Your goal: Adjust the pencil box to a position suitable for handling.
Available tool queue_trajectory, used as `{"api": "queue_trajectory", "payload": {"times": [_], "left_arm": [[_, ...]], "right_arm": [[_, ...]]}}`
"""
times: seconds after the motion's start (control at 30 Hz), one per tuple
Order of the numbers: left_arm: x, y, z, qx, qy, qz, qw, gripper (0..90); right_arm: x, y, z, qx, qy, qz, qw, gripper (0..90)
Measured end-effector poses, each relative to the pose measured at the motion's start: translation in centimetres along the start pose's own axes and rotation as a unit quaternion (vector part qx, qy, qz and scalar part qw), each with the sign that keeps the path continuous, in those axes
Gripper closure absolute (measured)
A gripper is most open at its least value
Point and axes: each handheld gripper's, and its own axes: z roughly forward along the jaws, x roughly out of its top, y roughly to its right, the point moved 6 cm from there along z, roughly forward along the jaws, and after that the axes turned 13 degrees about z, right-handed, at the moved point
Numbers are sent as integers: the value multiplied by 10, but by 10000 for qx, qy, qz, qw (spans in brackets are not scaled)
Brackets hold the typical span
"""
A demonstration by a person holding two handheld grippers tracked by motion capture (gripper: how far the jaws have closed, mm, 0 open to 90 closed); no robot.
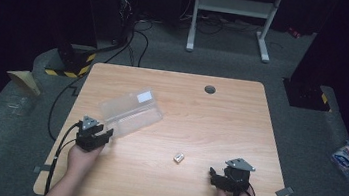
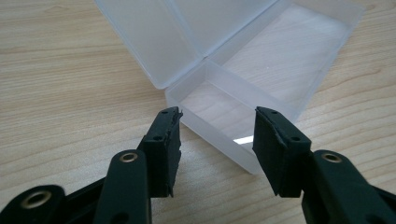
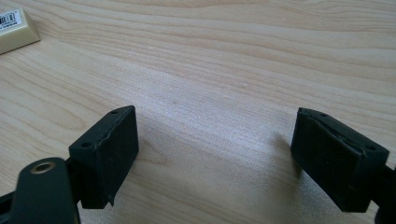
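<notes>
- Looking down from the high view, the clear plastic box [image 1: 130, 111] lies open on the left half of the tabletop [image 1: 221, 114], its lid tipped back toward the far side. The left hand-held gripper [image 1: 105, 135] sits at its near end, and the right hand-held gripper [image 1: 214, 175] rests well apart, near a small eraser-like block [image 1: 179, 157].
- In the left gripper view, the jaws are part spread and straddle the near corner of the box's tray [image 2: 261, 88]. The left-hand one looks just at the wall; I cannot tell whether either presses on it. The box looks light, thin-walled, slick and likely to flex or skid. A hold across the short end wall seems best. The lid [image 2: 154, 37] is cut off at the top edge.
- In the right gripper view, the jaws stand wide apart over bare wood, holding nothing. The block [image 3: 16, 28] is cropped at the corner, its label too small to read.
</notes>
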Motion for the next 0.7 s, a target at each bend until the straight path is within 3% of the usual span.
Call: {"api": "queue_trajectory", "payload": {"times": [0.7], "left_arm": [[-2, 2, -3, -8, -84, 198, 9998, 642]], "right_arm": [[0, 0, 0, 20, 5, -35, 10000, 152]]}}
